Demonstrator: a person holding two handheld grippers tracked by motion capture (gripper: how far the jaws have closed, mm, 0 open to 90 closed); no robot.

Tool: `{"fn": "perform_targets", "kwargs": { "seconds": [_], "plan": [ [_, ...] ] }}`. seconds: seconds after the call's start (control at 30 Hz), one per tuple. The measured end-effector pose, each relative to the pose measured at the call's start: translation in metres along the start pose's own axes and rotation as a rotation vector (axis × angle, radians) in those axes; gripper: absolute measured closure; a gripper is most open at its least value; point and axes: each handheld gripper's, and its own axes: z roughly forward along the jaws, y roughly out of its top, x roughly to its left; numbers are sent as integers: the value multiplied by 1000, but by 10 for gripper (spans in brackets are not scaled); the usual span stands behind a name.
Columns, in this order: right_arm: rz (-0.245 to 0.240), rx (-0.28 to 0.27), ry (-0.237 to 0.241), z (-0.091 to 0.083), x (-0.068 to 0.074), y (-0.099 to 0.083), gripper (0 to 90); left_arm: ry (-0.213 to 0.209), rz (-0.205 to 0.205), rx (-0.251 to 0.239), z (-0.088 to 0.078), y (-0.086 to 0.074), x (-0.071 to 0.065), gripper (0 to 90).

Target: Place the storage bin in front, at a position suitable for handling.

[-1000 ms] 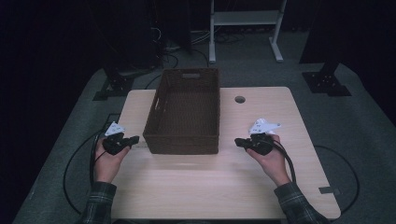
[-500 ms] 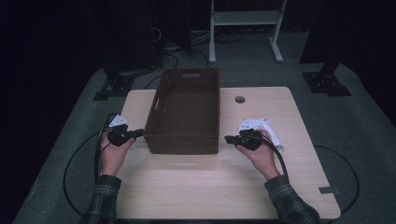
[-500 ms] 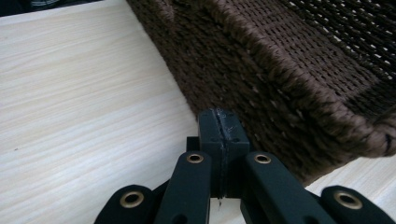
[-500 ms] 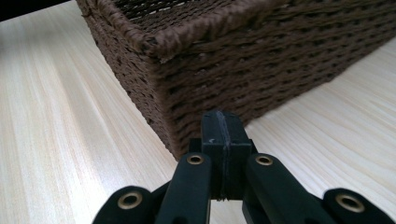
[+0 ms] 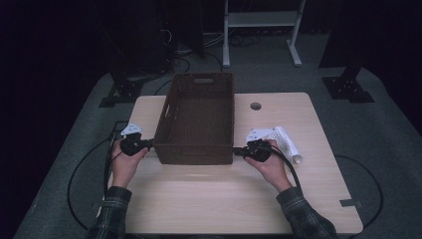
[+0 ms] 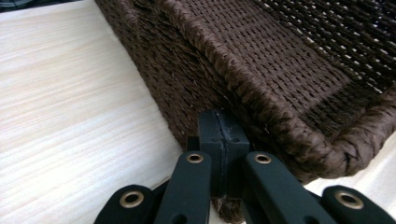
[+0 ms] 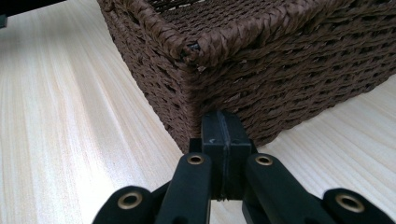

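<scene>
Both sets of jaws are pressed fully together, holding nothing; the left gripper (image 5: 143,145) and right gripper (image 5: 240,151) bracket the near corners of the wicker basket (image 5: 198,112). Blunt closed tips suit pushing it across the table (image 5: 209,199), I judge.

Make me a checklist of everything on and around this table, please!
Surface: pale wooden table, round hole near the far edge.
Job's things: brown woven basket, nothing seen inside.
Clutter: white rolled thing behind the right hand.
Grippers: left tongs shut, tips at the basket's near left corner; right tongs shut, tips at its near right corner.
Cables: black cable loops on the floor, left.
Surroundings: grey carpet, white frame legs, dark room.
</scene>
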Motion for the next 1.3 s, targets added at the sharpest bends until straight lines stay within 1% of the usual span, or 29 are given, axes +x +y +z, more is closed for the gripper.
{"fn": "perform_targets", "kwargs": {
  "seconds": [0.1, 0.2, 0.3, 0.47, 0.5, 0.57, 0.6, 0.67, 0.7, 0.8, 0.93, 1.03, 1.3],
  "plan": [
    [-1, 4, -1, 0, 2, 0, 896, -2, 2, 2, 0, 1, 1, 896],
    [-14, 9, 21, 1, 8, 1, 896, -2, 1, 3, -1, 1, 5, 896],
    [-31, 16, 28, 2, 12, 2, 896, -9, 5, 9, -2, 1, 8, 896],
    [-47, 23, 42, 2, 19, 3, 897, -8, 11, 14, -3, 2, 12, 896],
    [-54, 22, 51, 3, 24, 3, 896, -9, 9, 14, -4, 2, 13, 896],
    [-62, 23, 68, 4, 28, 3, 896, -13, 2, 11, -5, 1, 17, 896],
    [-62, 23, 68, 4, 28, 3, 896, -13, 2, 11, -5, 1, 17, 897],
    [-72, 24, 85, 4, 32, 3, 897, -17, -8, 8, -6, 0, 20, 897],
    [-79, 26, 94, 5, 37, 3, 897, -18, -11, 7, -7, 0, 21, 897],
    [-96, 29, 104, 5, 42, 3, 897, -22, -15, 4, -8, -1, 24, 897],
    [-105, 31, 117, 6, 48, 4, 896, -25, -19, 3, -10, -2, 26, 897],
    [-120, 36, 134, 8, 54, 5, 896, -23, -22, 0, -12, -3, 30, 897],
    [-139, 34, 168, 13, 67, 7, 896, -19, -34, -2, -16, -4, 37, 897]
  ]
}}
